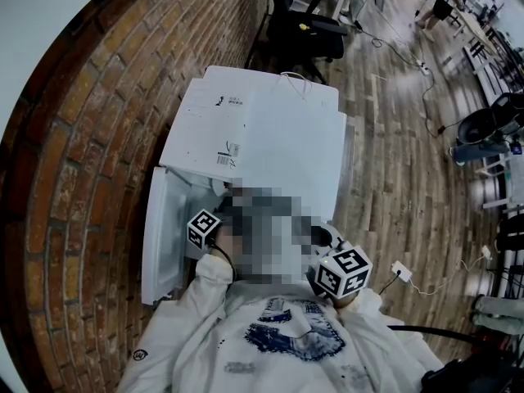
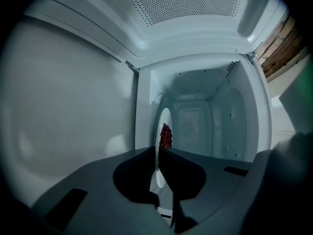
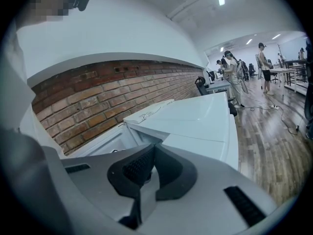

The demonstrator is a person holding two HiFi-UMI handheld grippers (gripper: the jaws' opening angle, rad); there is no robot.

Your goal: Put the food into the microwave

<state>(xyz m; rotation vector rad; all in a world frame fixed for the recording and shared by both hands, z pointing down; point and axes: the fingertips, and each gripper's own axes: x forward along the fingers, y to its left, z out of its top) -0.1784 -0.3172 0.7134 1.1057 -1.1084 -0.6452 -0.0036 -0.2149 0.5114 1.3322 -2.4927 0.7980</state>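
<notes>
A white plate point(image 2: 164, 120) with a heap of red food point(image 2: 166, 136) is held edge-on inside the white microwave cavity point(image 2: 205, 126). My left gripper point(image 2: 157, 153) is shut on the plate's near rim. In the head view its marker cube point(image 1: 204, 228) sits at the microwave's opening, beside the open door point(image 1: 162, 236). My right gripper point(image 3: 152, 148) is outside, in front of the microwave point(image 3: 195, 124), jaws together and nothing between them. Its marker cube point(image 1: 344, 271) is near the person's chest. The plate is hidden in the head view.
A flat white box point(image 1: 262, 129) lies on top of the microwave. A brick wall point(image 1: 90, 162) runs along the left. Wooden floor point(image 1: 401, 178) with cables spreads to the right. A black office chair point(image 1: 307, 27) stands behind, and people point(image 3: 234, 72) stand at far desks.
</notes>
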